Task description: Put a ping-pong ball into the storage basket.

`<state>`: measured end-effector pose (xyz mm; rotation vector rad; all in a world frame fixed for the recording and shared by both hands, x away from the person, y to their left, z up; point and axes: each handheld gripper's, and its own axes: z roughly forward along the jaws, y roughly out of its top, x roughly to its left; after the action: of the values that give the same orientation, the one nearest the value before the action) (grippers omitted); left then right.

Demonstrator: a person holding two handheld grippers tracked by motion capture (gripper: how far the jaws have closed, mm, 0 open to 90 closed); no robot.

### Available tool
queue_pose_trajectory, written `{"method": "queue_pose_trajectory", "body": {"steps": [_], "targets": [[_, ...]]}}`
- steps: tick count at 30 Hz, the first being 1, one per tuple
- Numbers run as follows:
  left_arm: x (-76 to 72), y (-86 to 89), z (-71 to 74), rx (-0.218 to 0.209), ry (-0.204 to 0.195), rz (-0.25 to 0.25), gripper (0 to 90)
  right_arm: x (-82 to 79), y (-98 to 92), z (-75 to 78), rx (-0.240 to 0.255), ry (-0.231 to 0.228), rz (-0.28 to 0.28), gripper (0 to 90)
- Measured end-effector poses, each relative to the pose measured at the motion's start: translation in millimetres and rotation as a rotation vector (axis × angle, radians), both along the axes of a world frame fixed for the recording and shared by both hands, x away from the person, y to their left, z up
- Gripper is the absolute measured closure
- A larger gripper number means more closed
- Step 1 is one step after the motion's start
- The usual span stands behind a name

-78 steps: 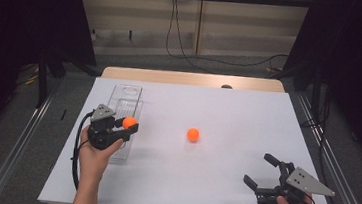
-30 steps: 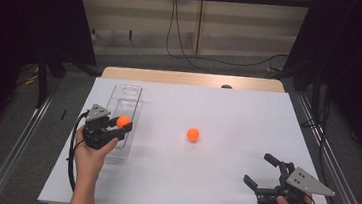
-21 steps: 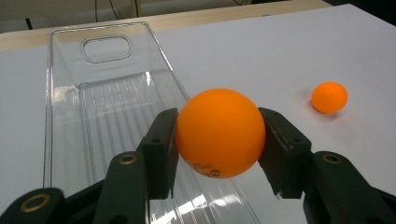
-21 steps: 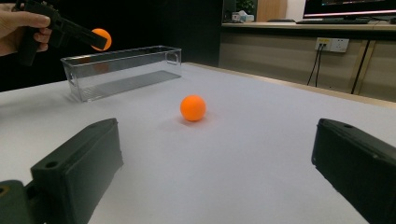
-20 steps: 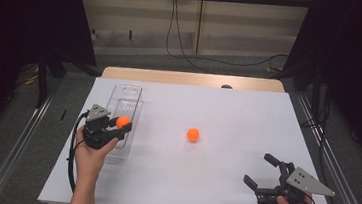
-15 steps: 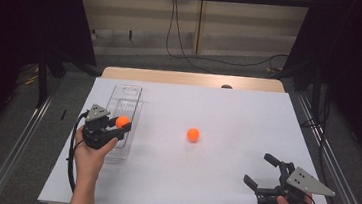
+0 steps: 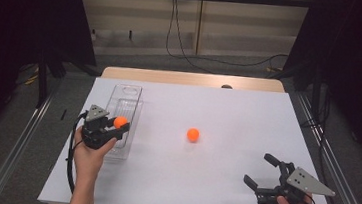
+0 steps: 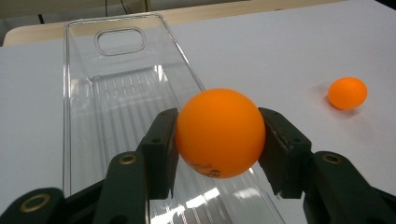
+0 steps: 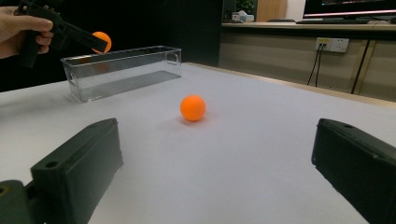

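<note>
**Ball held over the clear tray, second ball waiting mid-desk**

Nothing has shifted much since the earlier high-view frames: the left tongs (image 7: 116, 128) sit at the left of the frame with the same orange ball (image 8: 220, 132) between them, though they now lie a touch nearer the bottom edge than in the oldest picture, and the right tongs (image 7: 262, 172) keep their spot at the lower right.

From the left gripper view, both black pads press on the ball's sides, so the left tongs are clamped on it. It hangs above the near end of the clear tray (image 8: 84, 116), not resting on the tray floor, which suggests the ball is meant to be dropped inside. The pads grip across the widest part of the ball, a sensible hold on something round and slick.

A second ball (image 7: 193, 134) lies on the bare white desk (image 7: 228, 111), near the middle of the high view and well apart from both tongs. The right tongs stand apart with nothing between them, resting low and aimed toward that ball, likely ready to fetch it.

Both balls are smooth, matte orange spheres, light plastic by the look. The tray is long, narrow, transparent hard plastic with a ribbed floor, upright walls and a slot handle at its far end.
</note>
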<state>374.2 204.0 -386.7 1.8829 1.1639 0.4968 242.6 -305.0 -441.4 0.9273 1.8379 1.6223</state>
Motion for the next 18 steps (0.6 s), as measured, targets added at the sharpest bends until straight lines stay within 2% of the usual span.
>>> {"method": "queue_pose_trajectory", "body": {"steps": [18], "targets": [[3.1,6.0,-8.2,0.017,0.015,0.033,50.9,0.1,-0.1,0.0,0.000,0.001,0.000,1.1]]}}
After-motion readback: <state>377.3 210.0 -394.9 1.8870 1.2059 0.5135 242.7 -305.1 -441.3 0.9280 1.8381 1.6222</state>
